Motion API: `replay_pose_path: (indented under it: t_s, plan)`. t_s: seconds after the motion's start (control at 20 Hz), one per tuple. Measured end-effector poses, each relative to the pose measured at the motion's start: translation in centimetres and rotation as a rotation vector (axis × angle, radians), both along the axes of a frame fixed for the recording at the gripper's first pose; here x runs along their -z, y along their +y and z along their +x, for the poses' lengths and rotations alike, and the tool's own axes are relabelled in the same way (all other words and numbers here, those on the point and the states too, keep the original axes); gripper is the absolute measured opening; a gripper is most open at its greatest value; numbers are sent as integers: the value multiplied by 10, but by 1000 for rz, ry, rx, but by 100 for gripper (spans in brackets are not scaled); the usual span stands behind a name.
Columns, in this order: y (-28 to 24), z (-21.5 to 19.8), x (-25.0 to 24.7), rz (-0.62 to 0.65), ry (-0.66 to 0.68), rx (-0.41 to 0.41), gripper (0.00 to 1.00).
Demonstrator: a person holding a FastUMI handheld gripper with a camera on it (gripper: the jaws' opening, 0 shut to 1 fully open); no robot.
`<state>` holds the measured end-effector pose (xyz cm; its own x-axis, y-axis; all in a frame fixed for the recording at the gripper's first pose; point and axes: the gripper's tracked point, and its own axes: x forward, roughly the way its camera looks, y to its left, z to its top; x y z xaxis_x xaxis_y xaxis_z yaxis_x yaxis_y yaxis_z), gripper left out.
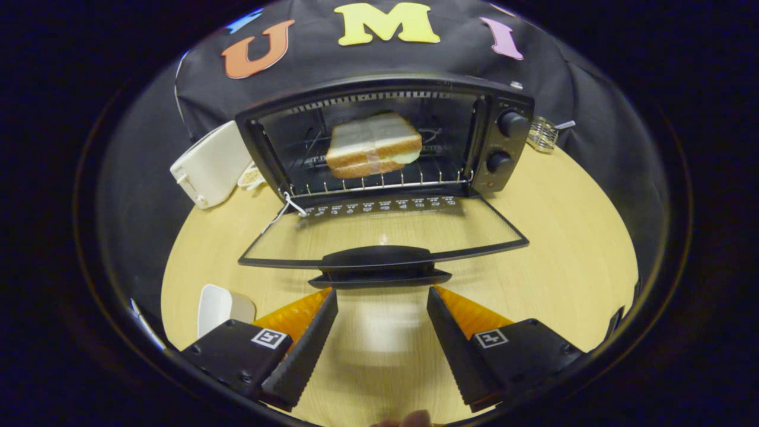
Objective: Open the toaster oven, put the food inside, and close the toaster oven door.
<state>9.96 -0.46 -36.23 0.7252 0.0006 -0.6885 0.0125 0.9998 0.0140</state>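
The sandwich [373,145] is seen on the rack inside the toaster oven [385,139]. The gripper [382,302] is held wide open and empty, just before the door handle [379,261]. The lowered glass door [385,231] is judged light but fragile; it is best lifted at the stiff handle.

The oven [385,139] stands on the worktop [563,237] with its door [382,234] folded down flat. A sandwich [373,145] sits on the rack inside. The gripper [382,308] hovers just short of the door handle [379,267], jaws spread and empty.
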Motion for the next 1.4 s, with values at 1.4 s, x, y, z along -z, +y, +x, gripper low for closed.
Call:
replay_pose_path:
  t_s: [1.4]
  plan:
    - [40,-140,-303,-3,-644,-15,100]
